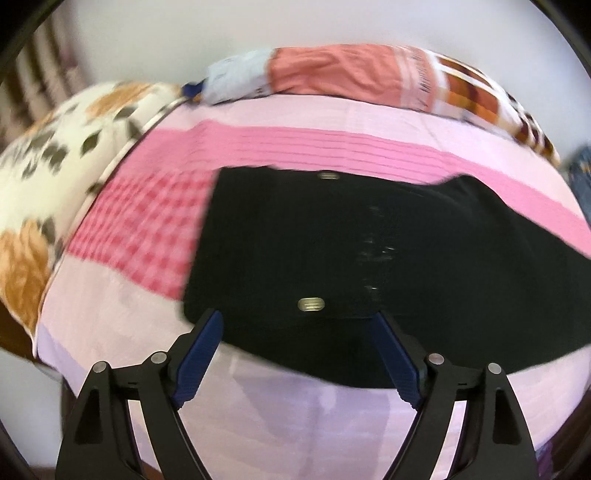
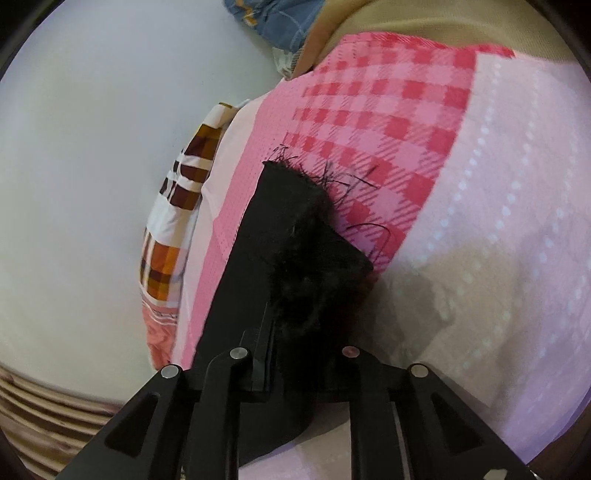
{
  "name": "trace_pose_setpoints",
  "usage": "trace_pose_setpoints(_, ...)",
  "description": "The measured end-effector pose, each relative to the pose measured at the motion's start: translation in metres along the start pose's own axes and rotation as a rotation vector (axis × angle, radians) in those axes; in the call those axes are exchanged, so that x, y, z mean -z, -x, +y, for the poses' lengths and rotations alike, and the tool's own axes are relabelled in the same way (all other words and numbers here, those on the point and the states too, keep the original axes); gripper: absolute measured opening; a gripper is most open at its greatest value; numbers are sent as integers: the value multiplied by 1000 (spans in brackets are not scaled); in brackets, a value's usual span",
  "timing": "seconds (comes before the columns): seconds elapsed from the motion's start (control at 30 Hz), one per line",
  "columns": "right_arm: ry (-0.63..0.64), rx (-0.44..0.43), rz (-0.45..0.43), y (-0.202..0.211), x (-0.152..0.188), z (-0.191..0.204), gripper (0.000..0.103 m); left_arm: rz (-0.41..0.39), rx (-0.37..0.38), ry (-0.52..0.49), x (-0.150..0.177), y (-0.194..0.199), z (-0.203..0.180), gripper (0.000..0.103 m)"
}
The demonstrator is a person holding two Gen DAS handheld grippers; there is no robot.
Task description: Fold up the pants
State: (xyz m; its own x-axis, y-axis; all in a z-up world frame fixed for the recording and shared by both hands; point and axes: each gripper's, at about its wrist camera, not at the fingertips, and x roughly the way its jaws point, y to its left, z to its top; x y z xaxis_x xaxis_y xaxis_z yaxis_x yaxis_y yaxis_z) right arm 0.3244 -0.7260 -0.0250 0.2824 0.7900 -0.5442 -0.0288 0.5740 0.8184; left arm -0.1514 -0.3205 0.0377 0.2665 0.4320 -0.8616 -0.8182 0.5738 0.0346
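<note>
Black pants (image 1: 332, 236) lie flat on a pink bedsheet (image 1: 295, 147), waistband towards me with two metal buttons. My left gripper (image 1: 297, 325) is open, its blue pads (image 1: 201, 350) spread just above the near waist edge, holding nothing. In the right wrist view the pants (image 2: 258, 240) show a frayed leg hem with loose threads. My right gripper (image 2: 295, 306) is shut on a bunched part of the pants leg; its fingertips are hidden in the black cloth.
A flowered pillow (image 1: 55, 155) lies at the left, a folded patchwork blanket (image 1: 351, 70) along the wall, also in the right wrist view (image 2: 173, 221). Blue jeans (image 2: 273, 18) lie at the far end. The sheet has a red checked panel (image 2: 388, 110).
</note>
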Motion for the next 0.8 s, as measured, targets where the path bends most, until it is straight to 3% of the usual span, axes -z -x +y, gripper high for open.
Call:
trace_pose_setpoints(0.07,34,42,-2,0,1,6,9,6,3,67,1,2,30,83)
trace_pose_setpoints(0.17,51,67,-8,0,1,8,8,6,18,149,5,6,66,83)
trace_pose_setpoints(0.43,40,70,-19,-1,2,8,8,40,-2,276,21,4,115,83)
trace_pose_setpoints(0.6,40,70,-20,0,1,8,8,37,23,285,24,6,109,83)
trace_pose_setpoints(0.8,45,59,-33,1,0,16,8,-9,60,180,18,21,71,83)
